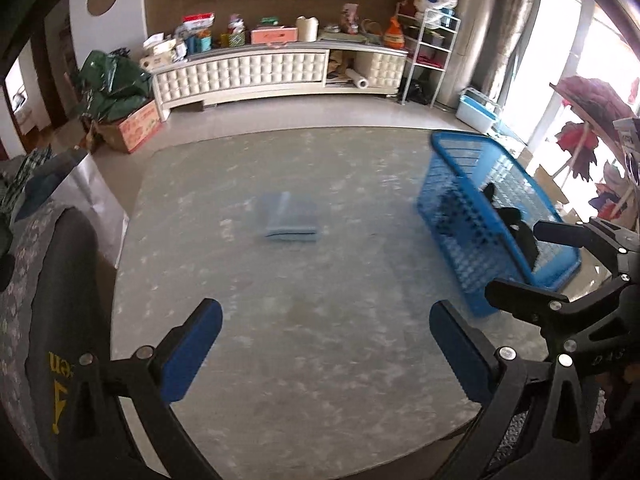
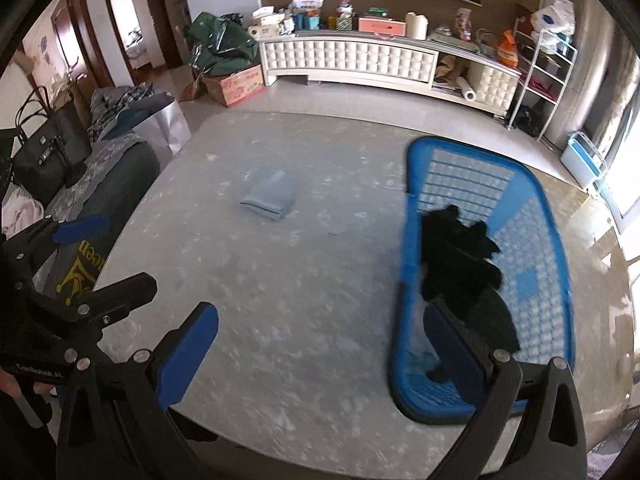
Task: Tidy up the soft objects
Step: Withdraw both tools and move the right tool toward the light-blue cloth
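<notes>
While nothing is gripped yet, these are the things as they lie:

Folded cloth: the light blue folded cloth [image 1: 291, 218] lies flat and alone at the centre of the frame in the left wrist view, on the grey table [image 1: 320, 340]; probably it waits to be collected.

Basket: the blue basket [image 1: 460, 152] stands at the right of the frame, well apart from the cloth; it looks like the place for soft things.

Basket content: a black soft item [image 2: 460, 256] lies inside it, against the near wall; what kind of garment it is I cannot tell.

Left gripper [image 1: 326, 354]: jaws fully apart, nothing between the blue pads, low in the frame over bare table.

Right gripper [image 2: 320, 354]: jaws also wide and empty; its right finger stands in front of the basket.

Next step, I judge: fetch the cloth.
</notes>
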Available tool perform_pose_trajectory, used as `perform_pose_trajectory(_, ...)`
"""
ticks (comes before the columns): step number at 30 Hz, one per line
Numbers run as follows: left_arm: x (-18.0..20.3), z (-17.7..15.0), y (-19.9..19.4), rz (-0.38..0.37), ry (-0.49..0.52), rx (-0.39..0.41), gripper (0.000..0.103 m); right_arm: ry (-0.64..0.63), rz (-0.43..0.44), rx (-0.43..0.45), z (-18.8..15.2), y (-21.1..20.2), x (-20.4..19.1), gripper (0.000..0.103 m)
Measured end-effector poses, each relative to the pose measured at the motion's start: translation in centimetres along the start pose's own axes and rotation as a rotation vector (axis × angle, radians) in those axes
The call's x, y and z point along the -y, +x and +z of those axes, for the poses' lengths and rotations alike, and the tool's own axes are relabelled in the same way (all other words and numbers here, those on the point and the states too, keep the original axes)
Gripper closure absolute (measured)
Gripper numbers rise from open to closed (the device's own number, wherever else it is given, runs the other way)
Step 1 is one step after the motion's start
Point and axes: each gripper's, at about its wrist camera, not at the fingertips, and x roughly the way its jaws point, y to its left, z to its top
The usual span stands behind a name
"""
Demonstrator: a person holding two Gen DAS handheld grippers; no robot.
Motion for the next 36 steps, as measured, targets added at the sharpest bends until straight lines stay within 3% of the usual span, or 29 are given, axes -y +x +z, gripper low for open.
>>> perform_pose_trajectory(13,-7.2,0.9,4.5,0.009,-0.136,-0.032,0.000,-0.013,0.003,-0.117,4.5,7.3,-3.0,0.000)
perform_pose_trajectory(24,-12.5,2.4,8.9,0.119,-0.229,-0.076,0.000,-0.026,-0.020,-0.166,7.9,12.9,-4.6,0.000)
perform_pose_trajectory(30,-15.6,1.4,9.8,0.088,-0.318,-0.074,0.000,-0.067,-0.033,-0.189,8.3,15.3,-5.5,0.000)
perform_pose_trajectory(36,-18.2,0.9,9.5,0.140,-0.374,-0.063,0.000,-0.116,-0.027,-0.184,8.8,17.4,-6.9,0.000)
